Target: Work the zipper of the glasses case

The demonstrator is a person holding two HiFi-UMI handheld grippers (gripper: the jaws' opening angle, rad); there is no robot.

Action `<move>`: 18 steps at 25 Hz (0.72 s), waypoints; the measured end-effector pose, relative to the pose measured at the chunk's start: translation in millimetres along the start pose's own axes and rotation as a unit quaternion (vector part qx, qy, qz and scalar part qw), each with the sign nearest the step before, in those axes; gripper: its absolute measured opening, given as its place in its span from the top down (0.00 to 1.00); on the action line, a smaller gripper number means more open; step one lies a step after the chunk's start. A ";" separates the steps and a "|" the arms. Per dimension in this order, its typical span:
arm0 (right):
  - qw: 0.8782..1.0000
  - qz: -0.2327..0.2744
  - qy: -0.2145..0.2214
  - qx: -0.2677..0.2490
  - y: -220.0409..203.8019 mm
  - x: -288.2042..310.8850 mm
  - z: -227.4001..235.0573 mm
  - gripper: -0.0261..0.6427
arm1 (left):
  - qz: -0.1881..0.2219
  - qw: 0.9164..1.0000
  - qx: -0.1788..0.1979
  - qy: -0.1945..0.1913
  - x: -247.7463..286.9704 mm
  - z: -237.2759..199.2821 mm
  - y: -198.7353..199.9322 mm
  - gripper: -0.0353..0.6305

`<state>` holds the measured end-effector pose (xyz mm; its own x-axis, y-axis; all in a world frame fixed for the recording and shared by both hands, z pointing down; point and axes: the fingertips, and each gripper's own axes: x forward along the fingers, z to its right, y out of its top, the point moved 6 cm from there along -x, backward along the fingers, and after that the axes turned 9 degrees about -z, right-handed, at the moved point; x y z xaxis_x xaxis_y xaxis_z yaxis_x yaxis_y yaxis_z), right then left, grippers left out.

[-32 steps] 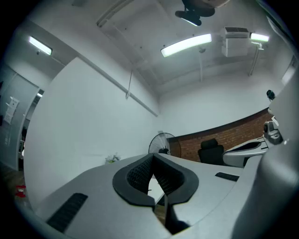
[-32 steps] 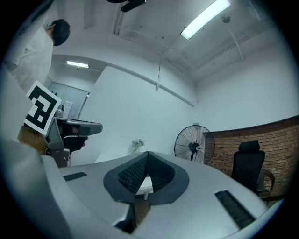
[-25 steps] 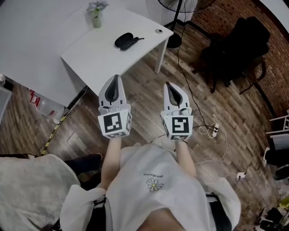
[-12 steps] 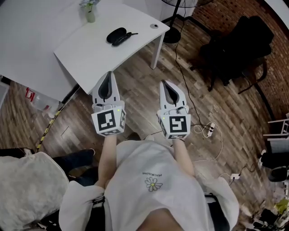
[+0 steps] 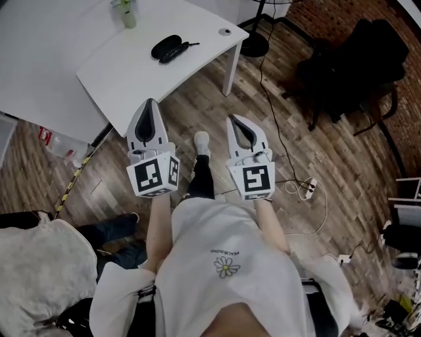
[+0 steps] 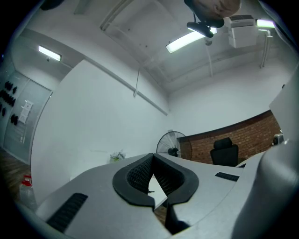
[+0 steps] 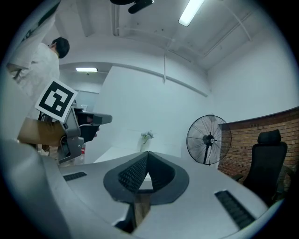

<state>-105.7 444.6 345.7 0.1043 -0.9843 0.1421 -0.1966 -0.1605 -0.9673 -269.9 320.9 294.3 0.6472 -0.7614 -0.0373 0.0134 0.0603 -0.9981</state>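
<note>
A black glasses case [image 5: 165, 47] lies on the white table [image 5: 131, 72], far ahead of both grippers, with a dark pair of glasses [image 5: 179, 51] right beside it. My left gripper [image 5: 152, 103] hangs in the air over the wooden floor just short of the table's near edge, jaws shut and empty. My right gripper [image 5: 231, 119] is level with it to the right, also shut with nothing in it. In the left gripper view the black pads [image 6: 138, 173] meet at their tips; the right gripper view shows its pads [image 7: 133, 172] meeting the same way.
A small vase with a plant [image 5: 125, 12] and a small round object [image 5: 225, 31] stand on the table. A fan base [image 5: 255, 45], a black chair [image 5: 355, 59] and a floor cable with a power strip [image 5: 309, 187] are to the right. My shoe [image 5: 202, 141] is between the grippers.
The table and case have drifted slightly left and nearer the grippers as the person walks forward; a leg and shoe now show between the grippers. Both grippers stay shut.
</note>
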 end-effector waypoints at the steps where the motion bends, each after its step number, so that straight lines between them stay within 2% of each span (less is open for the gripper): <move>1: 1.000 0.000 0.002 -0.005 -1.9 4.8 2.6 0.95 | 0.003 1.000 0.001 0.000 6.4 0.4 0.1 0.93; 5: 1.000 0.001 0.005 -0.013 -8.0 22.7 8.9 0.95 | 0.003 1.000 -0.002 0.001 31.2 -3.6 -8.8 0.93; 10: 1.000 0.000 -0.011 0.005 -9.1 57.1 34.3 0.95 | 0.008 1.000 0.000 -0.002 80.3 -7.2 -11.3 0.93; 14: 1.000 -0.004 -0.015 0.013 -9.1 106.1 59.1 0.95 | 0.011 1.000 -0.005 -0.005 128.8 -14.6 -14.6 0.93; 18: 1.000 0.005 -0.012 0.007 12.3 177.1 87.0 0.95 | 0.004 1.000 -0.005 -0.002 194.9 -36.8 -13.2 0.93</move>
<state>-4.8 274.7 340.7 0.1251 -0.9839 0.1280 -0.1831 -0.1497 -0.9716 -172.0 147.9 298.4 0.6508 -0.7579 -0.0453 0.0009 0.0605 -0.9982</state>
